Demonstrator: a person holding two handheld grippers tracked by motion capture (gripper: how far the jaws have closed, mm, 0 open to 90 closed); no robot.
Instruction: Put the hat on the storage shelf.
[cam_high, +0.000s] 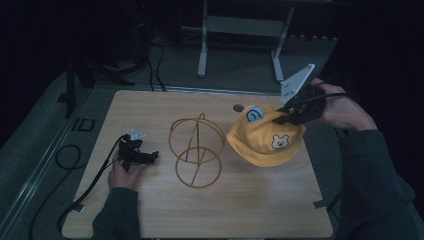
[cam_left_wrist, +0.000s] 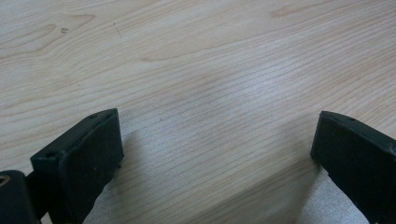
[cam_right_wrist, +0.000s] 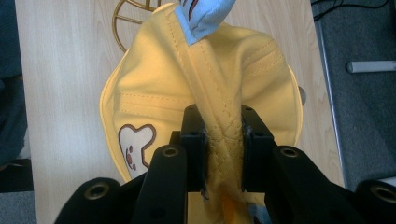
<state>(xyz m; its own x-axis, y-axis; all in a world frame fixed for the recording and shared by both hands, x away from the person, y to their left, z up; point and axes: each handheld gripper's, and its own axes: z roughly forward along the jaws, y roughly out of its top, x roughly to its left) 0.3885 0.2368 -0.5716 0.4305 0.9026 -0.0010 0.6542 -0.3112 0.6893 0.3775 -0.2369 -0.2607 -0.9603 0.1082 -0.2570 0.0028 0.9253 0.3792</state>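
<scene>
Yellow fabric of a small hat (cam_right_wrist: 154, 88) was clamped between the fingers (cam_right_wrist: 194, 140) of the right gripper (cam_right_wrist: 223, 154); the cloth was bunched into a ridge along a seam just where the two black pads squeezed it. In the high view the hat (cam_high: 265, 137) was at the right half of the desk (cam_high: 240, 210), near its far edge, with the right gripper (cam_high: 286, 114) holding it from the far right side. Its crown bulged toward the person, and a white bear face (cam_high: 280, 142) with brown outline was sewn on the front. A light blue patch (cam_high: 255, 115) sat at the top of the hat, next to the fingers. I could not tell if the lower edge of the hat touched the wood or hung slightly above it.

Near the middle of the desk stood a golden wire stand (cam_high: 196, 150), made of rings and thin rods, just beside the hat on its left but apart from it.

The left gripper (cam_high: 150, 156) lay low on the left part of the desk, in the person's left hand (cam_high: 122, 172), well apart from the hat. In its own view its fingers (cam_left_wrist: 86, 158) were wide apart with bare wood (cam_left_wrist: 210, 70) between them.
</scene>
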